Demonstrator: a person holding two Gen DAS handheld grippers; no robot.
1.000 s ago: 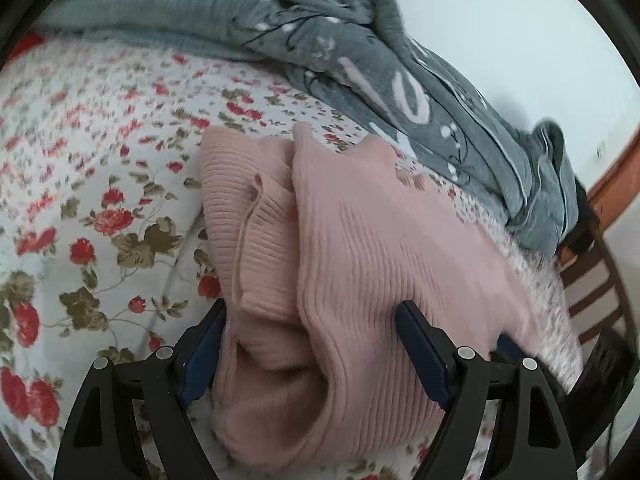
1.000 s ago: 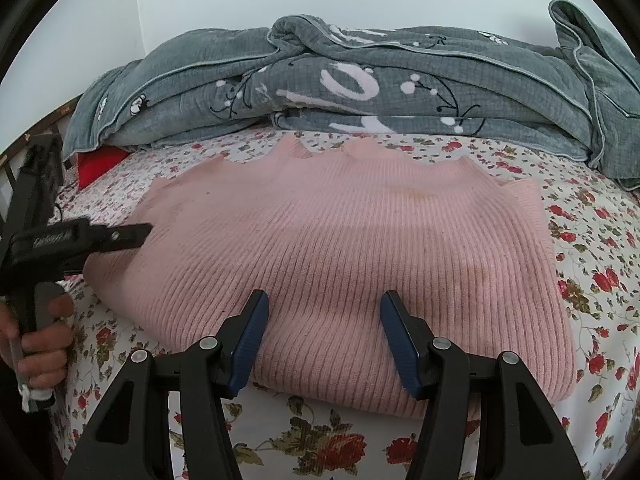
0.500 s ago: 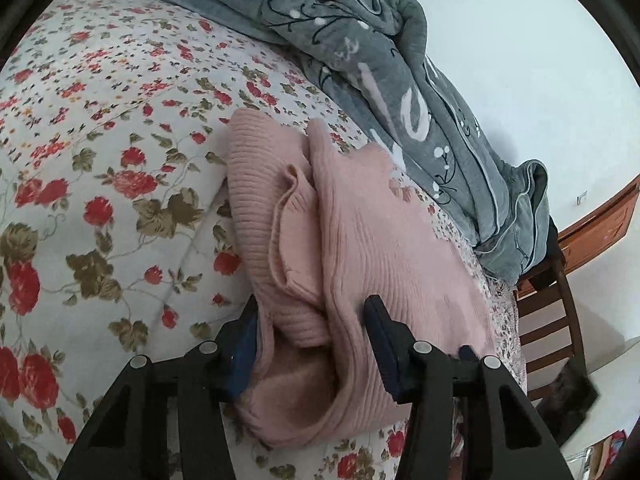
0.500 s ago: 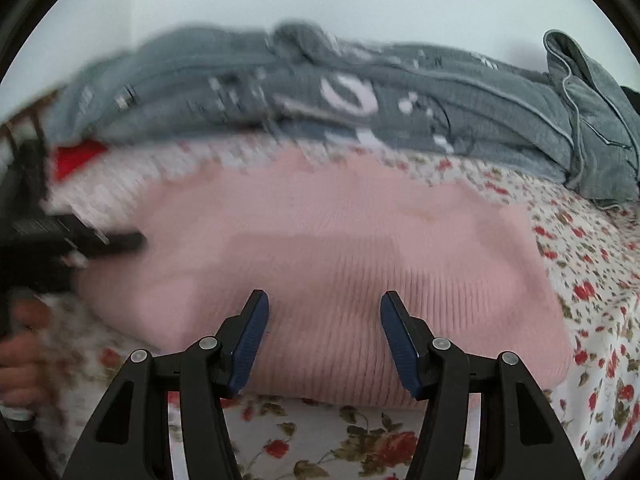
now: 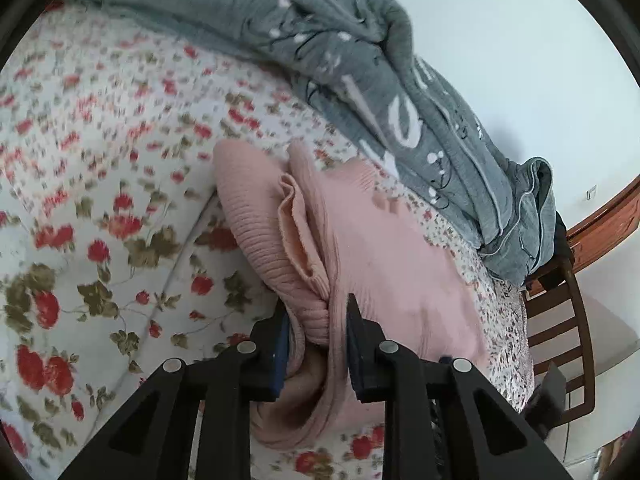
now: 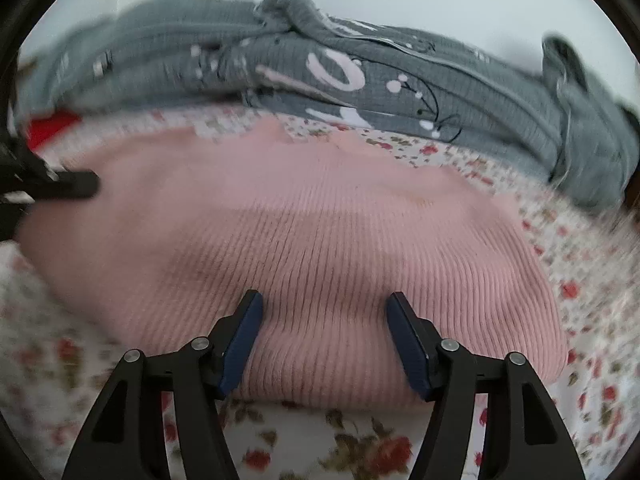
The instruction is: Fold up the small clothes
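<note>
A pink ribbed sweater (image 6: pixel 304 240) lies folded on the floral bed sheet (image 6: pixel 360 448). In the left wrist view my left gripper (image 5: pixel 316 316) is shut on the bunched side edge of the pink sweater (image 5: pixel 384 264), pinching several layers between its blue pads. In the right wrist view my right gripper (image 6: pixel 324 312) is open, its fingers pressed over the sweater's near folded edge with cloth between them. The left gripper's tip (image 6: pixel 76 186) shows at the sweater's left side.
A grey patterned quilt (image 6: pixel 340 76) is heaped along the wall behind the sweater; it also shows in the left wrist view (image 5: pixel 400 100). A wooden chair (image 5: pixel 560 320) stands beyond the bed's right edge. Something red (image 6: pixel 48 128) lies at the far left.
My left gripper has closed from wide open onto the sweater's side edge. My right gripper has moved forward over the near edge and stays open.
</note>
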